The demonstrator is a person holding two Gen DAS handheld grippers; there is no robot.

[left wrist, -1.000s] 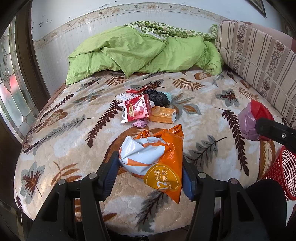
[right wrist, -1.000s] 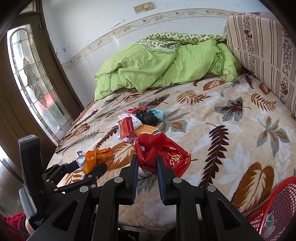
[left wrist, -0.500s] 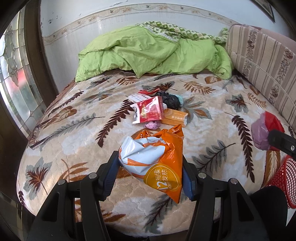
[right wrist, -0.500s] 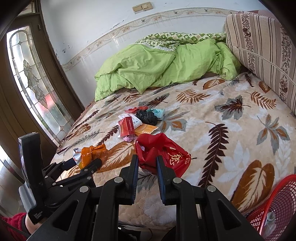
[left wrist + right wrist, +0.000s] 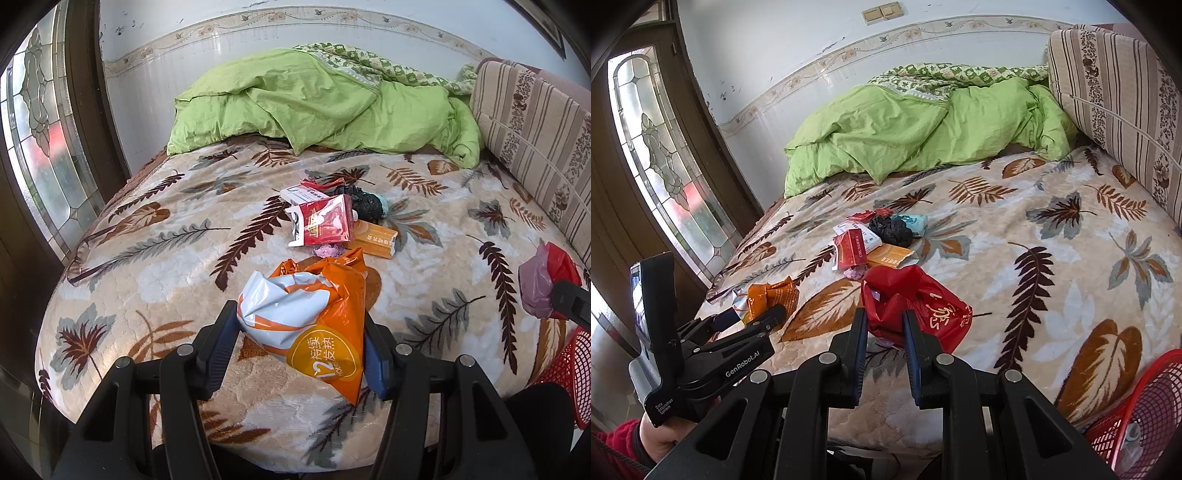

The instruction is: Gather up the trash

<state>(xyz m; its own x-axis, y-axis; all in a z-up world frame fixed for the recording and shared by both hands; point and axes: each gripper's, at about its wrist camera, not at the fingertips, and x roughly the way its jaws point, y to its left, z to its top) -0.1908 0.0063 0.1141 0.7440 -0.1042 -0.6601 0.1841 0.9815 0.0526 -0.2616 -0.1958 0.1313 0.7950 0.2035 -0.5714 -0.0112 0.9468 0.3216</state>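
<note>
Trash in hand consists of two soft plastic bags. An orange and white bag [image 5: 306, 321] sits between the jaws of the left gripper [image 5: 301, 345], which are closed on its crumpled body above the near edge of the bed [image 5: 147, 280]. A red bag [image 5: 908, 306] is pinched in the right gripper [image 5: 884, 343], whose jaws are fully closed on a fold of the film.

Handling judgement: both bags appear light, limp and slick. Thin film compresses and can slide out of a loose hold, so grip a gathered bunch of material, not a single flat layer. The orange bag's lower corner hangs free below the pads and may snag.

Remaining trash lies in a cluster further up the bed: a red carton [image 5: 325, 221], an orange box [image 5: 375, 240] just beside it, a white packet [image 5: 301, 194], a crumpled black bag [image 5: 364, 203] and a small pink wad [image 5: 327, 251]. Cartons look stiff; take them across the narrow faces.

A red mesh basket [image 5: 1145, 410] stands off the bed's near right corner, the likely deposit point.
</note>
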